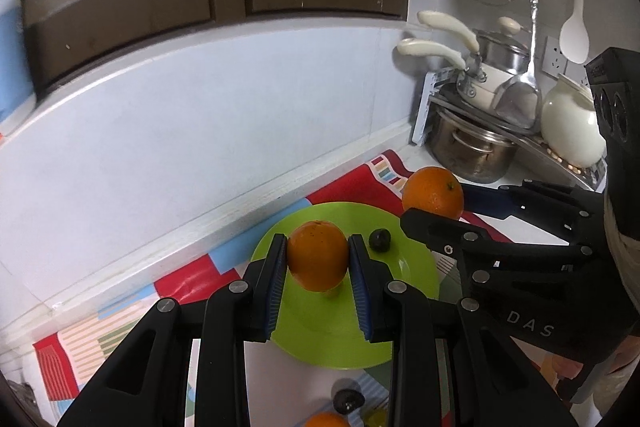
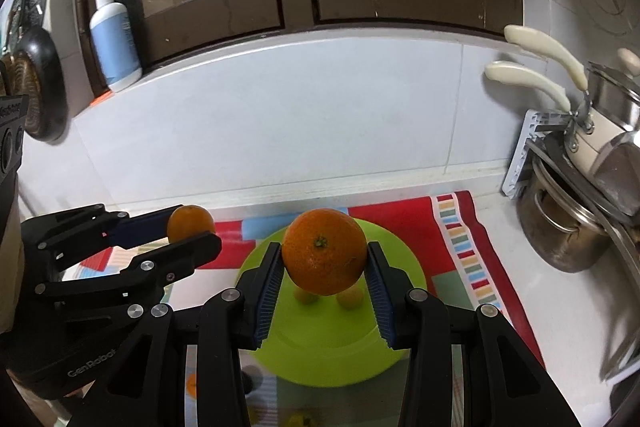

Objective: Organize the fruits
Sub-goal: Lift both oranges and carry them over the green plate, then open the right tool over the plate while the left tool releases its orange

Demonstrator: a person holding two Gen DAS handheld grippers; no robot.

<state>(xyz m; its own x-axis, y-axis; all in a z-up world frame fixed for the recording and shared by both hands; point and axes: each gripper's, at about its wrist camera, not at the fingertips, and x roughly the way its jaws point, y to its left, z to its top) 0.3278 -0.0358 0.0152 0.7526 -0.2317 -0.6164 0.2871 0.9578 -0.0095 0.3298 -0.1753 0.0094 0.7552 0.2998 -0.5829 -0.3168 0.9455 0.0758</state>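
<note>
My left gripper (image 1: 318, 263) is shut on an orange (image 1: 318, 255) and holds it above a green plate (image 1: 416, 267). A small dark fruit (image 1: 379, 239) lies on that plate. My right gripper (image 2: 324, 267) is shut on a larger orange (image 2: 324, 251) above the green plate (image 2: 396, 267), where two small yellow-green fruits (image 2: 350, 297) lie. Each gripper shows in the other's view: the right one (image 1: 436, 203) at the right, the left one (image 2: 192, 227) at the left.
A patterned red mat (image 2: 460, 227) covers the white counter. Stacked pots and pans (image 2: 576, 219) stand at the right by the tiled wall. A pump bottle (image 2: 114, 39) stands on the ledge. A dark fruit (image 1: 348, 399) and another orange (image 1: 326, 419) lie near me.
</note>
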